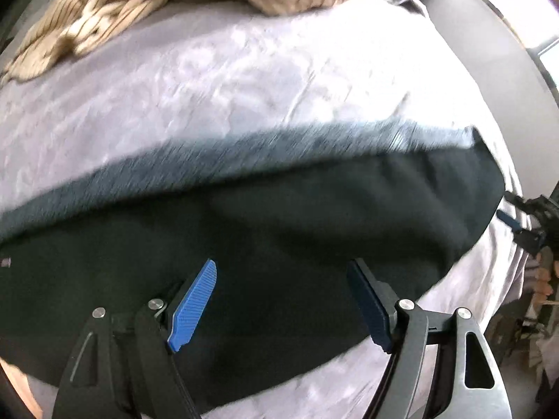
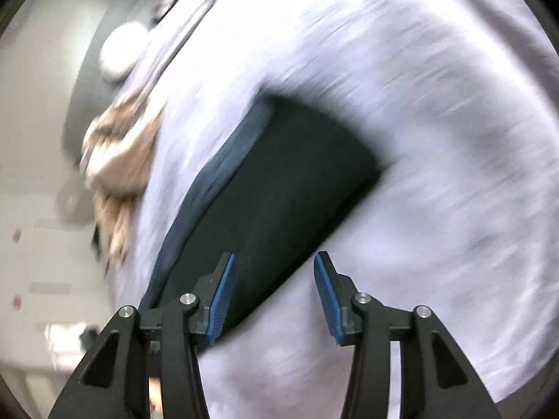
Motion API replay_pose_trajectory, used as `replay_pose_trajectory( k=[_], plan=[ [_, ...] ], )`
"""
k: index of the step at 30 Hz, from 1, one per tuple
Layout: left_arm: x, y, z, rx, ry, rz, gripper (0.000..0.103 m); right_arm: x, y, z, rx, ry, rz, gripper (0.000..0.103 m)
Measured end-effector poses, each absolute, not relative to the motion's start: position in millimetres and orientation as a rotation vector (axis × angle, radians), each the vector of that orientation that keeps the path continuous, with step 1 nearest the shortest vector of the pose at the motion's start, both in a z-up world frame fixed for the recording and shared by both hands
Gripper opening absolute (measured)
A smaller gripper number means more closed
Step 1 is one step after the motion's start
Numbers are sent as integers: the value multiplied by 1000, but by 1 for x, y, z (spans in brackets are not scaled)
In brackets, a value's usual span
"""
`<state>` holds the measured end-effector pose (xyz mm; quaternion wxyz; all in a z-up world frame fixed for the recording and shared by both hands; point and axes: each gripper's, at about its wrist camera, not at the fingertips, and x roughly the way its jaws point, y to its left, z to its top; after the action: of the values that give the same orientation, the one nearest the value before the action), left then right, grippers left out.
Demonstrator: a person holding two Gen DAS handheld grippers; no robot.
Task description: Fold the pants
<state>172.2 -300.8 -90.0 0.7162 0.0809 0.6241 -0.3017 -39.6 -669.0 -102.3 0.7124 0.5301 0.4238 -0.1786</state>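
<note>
Across the middle of both views: dark pants [image 1: 262, 230] lie flat on a pale lilac bed sheet [image 1: 209, 80]

Pants, left wrist view: a wide dark band from the left edge to the right side of the frame, its upper edge blurred and showing a bluish-grey strip

Pants, right wrist view: a dark wedge [image 2: 279, 188] running from the lower centre up toward the middle, with a blue-grey strip along its left edge; this may be a folded-over layer, though the blur makes it hard to say

Left gripper [image 1: 283, 303]: jaws spread wide with nothing between them, low in the frame over the lower part of the pants; whether the blue pads [image 1: 194, 305] touch the cloth cannot be told

Right gripper [image 2: 274, 296]: jaws apart and holding nothing, low in the frame over the narrow near end of the pants; its left pad [image 2: 222, 300] overlaps the dark cloth, its right pad sits over bare sheet

Right gripper seen from the left wrist: a small dark shape with a blue pad [image 1: 524, 223] at the right edge of the frame, just beyond the right end of the pants

Striped tan fabric [image 1: 104, 14]: bunched at the upper left and top of the left wrist view; a tan blur [image 2: 118, 160] at the left of the right wrist view

Sheet: creased, bright under strong light

Focus: both views smeared by motion
</note>
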Motion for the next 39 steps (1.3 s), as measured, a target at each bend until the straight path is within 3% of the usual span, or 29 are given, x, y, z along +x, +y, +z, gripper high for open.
replay_pose_trajectory(
  k=[1,2,3,7,8,9,10,14,16,23,26,31,33,34,35,37,39],
  plan=[
    [177,-309,-94,186,1370,-670,79,-45,-682,-107,1207,917,-423,49],
    [178,-320,-96,204,1350,-663,79,-47,-692,-113,1246,897,-430,21],
    [180,-330,-100,225,1336,-650,79,-45,-701,-121,1274,893,-429,6],
    [179,-359,-123,333,1339,-588,79,-40,-708,-135,1248,969,-477,7],
    [180,-358,-124,325,1351,-579,79,-46,-709,-129,1226,970,-519,15],
    [182,-355,-123,322,1353,-570,79,-51,-710,-123,1197,971,-576,30],
    [183,-352,-118,335,1347,-552,79,-54,-709,-113,1154,977,-641,36],
    [191,-336,-96,330,1312,-556,79,-58,-716,-54,938,887,-664,36],
    [198,-340,-93,310,1311,-566,79,-21,-705,-50,865,935,-497,36],
    [227,-401,-124,278,1262,-471,82,105,-637,-111,656,1131,-115,36],
    [242,-403,-126,225,1252,-470,85,111,-647,-123,580,1108,-168,27],
    [267,-394,-127,221,1239,-466,85,76,-716,-127,637,1059,-380,25],
    [268,-389,-126,213,1241,-457,85,62,-745,-129,721,1032,-417,8],
    [269,-385,-124,216,1239,-451,85,53,-755,-127,753,1022,-438,7],
    [270,-380,-122,222,1239,-444,85,47,-760,-123,762,1007,-461,7],
    [266,-371,-119,230,1242,-435,85,32,-766,-111,736,1008,-560,21],
    [262,-357,-110,231,1234,-435,85,21,-764,-100,770,981,-581,27]
  ],
)
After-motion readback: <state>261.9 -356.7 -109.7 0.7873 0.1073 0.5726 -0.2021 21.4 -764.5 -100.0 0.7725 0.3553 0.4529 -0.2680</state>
